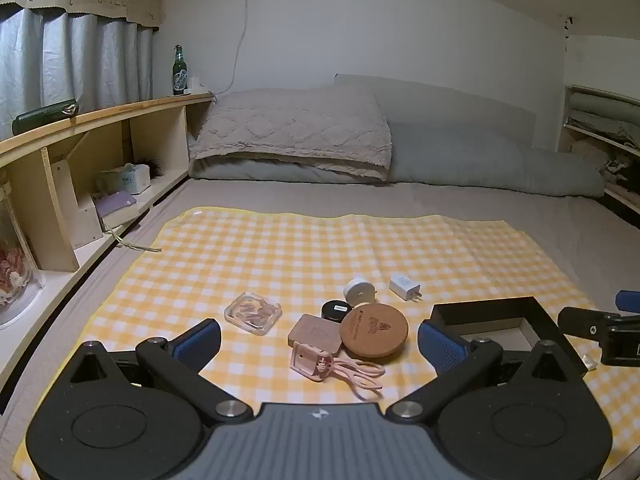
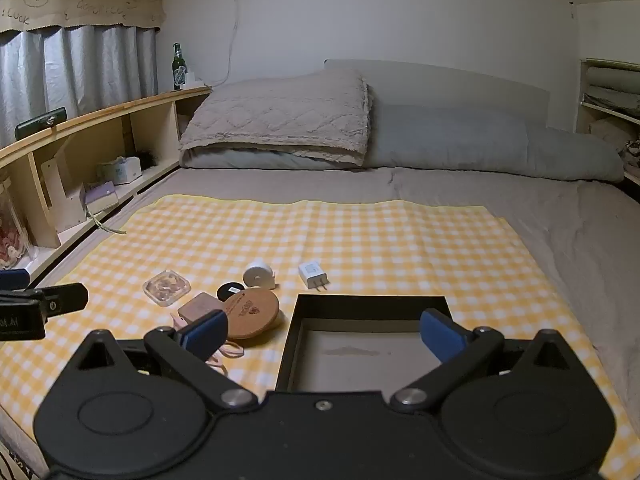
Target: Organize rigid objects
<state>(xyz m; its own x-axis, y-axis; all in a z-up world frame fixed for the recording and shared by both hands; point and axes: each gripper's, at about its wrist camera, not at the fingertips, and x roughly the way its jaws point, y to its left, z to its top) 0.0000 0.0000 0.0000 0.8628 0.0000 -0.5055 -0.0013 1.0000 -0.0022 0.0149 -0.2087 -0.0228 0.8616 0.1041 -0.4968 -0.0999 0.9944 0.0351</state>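
So, grippers: we hold left gripper (image 1: 318,340) and right gripper (image 2: 322,334) jaws apart, empty.
box: black box (image 2: 370,304) beside clutter, likely our drop spot.

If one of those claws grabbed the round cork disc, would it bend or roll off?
The cork disc looks thick and flat, so probably stiff and light. It leans on the pink square block, so lifting may nudge that. Lying nearly flat, it seems unlikely to roll.

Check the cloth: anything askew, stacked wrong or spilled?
Nothing spilled. The cork coaster lies tilted, its edge resting on the brown square case and the black jar. The pink cable trails loose from its clip. The black box sits empty beside them.
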